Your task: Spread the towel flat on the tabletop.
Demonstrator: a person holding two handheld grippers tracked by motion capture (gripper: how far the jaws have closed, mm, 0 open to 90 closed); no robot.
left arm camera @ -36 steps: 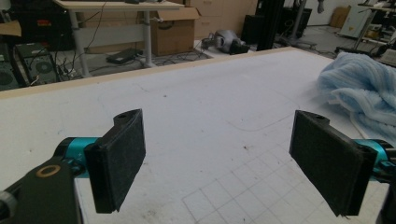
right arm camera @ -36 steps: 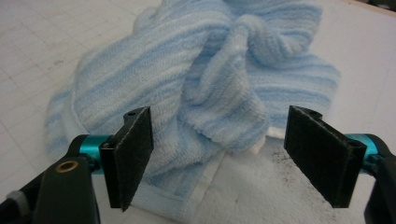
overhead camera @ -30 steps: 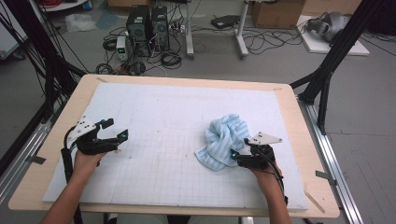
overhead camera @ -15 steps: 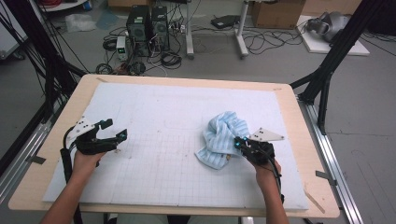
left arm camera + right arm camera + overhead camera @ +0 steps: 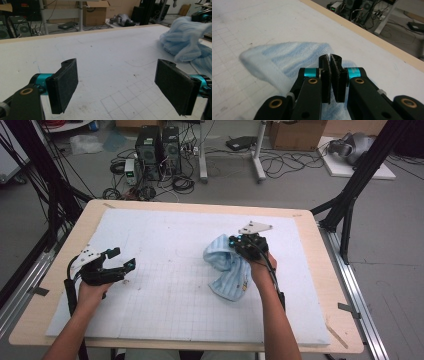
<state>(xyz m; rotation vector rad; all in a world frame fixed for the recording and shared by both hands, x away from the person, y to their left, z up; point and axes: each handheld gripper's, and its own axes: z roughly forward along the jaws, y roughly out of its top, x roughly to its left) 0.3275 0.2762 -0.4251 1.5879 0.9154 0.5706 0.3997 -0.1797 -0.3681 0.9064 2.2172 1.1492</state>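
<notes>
One thin pinch of the light-blue towel (image 5: 230,270) by the right gripper (image 5: 331,75) may slip free; the left gripper (image 5: 125,85), well left of the towel, gapes empty.

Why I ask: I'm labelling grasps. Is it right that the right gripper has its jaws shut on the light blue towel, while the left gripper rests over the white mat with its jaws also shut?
Not quite. The left gripper has its jaws wide apart with nothing between them, as the left gripper view shows. The rest holds: the right gripper is shut on the light blue towel, and the left rests over the white mat.
</notes>
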